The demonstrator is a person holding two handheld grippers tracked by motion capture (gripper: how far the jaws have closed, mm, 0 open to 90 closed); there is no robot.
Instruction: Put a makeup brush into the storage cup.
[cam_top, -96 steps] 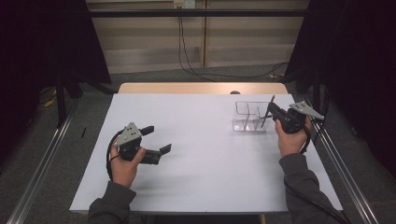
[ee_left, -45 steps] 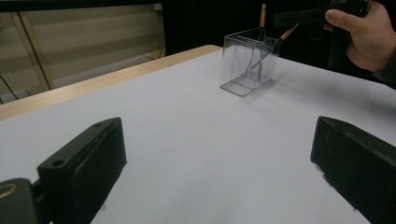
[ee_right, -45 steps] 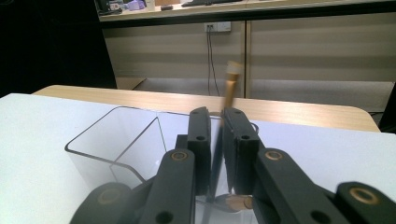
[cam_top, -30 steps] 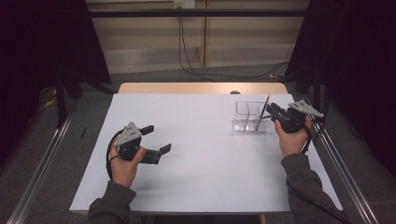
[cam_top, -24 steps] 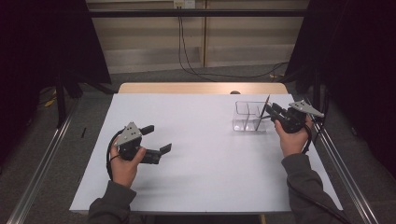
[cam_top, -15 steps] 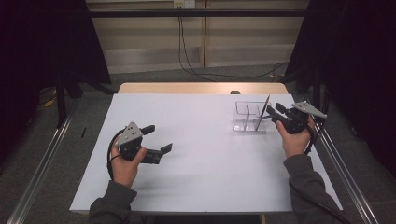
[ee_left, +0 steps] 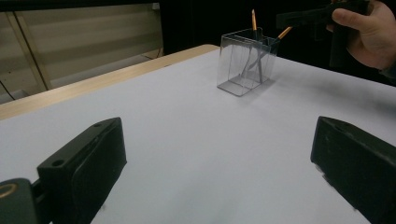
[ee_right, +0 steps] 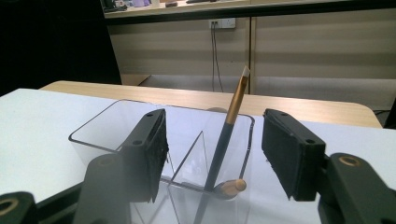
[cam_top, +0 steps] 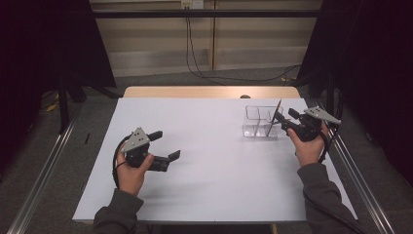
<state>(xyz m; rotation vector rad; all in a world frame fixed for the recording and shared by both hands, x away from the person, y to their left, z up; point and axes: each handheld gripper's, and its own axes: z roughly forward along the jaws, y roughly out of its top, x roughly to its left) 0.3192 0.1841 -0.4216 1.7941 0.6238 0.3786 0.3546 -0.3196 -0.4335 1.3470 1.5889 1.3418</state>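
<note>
White table (cam_top: 214,170) takes up most of my high view, wooden strip along its far edge, dark floor and rails around it. Clear plastic organizer (cam_top: 260,122) sits toward the far right of the table, upright, split by inner walls into compartments.

My right gripper (cam_top: 281,123) hovers just at the organizer's near-right side, held in the person's right hand (cam_top: 308,146). Its jaws have just been opening and now stand apart; in the right gripper view the brush (ee_right: 226,140) stands between them but neither pad touches it, clear gap on both sides. So right claw is open, holding nothing.

My left gripper (cam_top: 165,146) rests low over the near-left part of the table, well apart from the organizer, in the left hand (cam_top: 130,168). Jaws wide apart in the left gripper view, bare table between them, nothing gripped.

Brush: dark handle, gold ferrule, pale tip, standing tilted inside the organizer's right-hand compartment as seen in the right gripper view, tip sticking up above the rim. A second handle end, wood-coloured and rounded (ee_right: 232,186), lies low in the same compartment beside the brush; can't tell what it belongs to.
</note>
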